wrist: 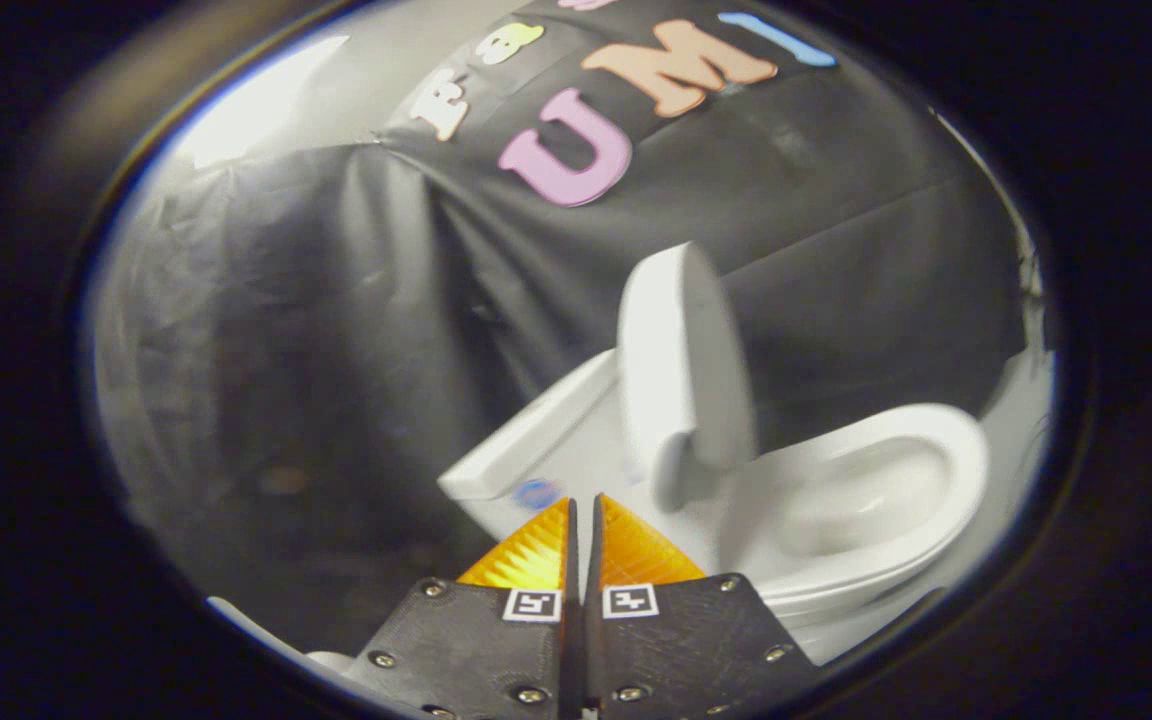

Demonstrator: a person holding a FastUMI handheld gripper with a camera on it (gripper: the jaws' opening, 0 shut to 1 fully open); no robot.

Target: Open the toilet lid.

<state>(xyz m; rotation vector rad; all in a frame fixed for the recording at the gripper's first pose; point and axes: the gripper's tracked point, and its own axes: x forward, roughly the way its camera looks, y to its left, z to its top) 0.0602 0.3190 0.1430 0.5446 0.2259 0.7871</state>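
While the black cloth wall (266,330) hangs behind, the gripper (584,520) has its fingers pressed together, holding nothing. Just beyond them, the smooth white plastic toilet lid (681,360) stands up over the round white bowl (866,490). I think it should lean back gently.

Lid (681,370) upright betw tank (536,440) & bowl (866,490), beyond fingers (536,550).

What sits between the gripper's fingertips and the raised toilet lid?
In the gripper view, only the white tank top lies between the shut, empty gripper and the upright lid; the bowl lies open beside it.
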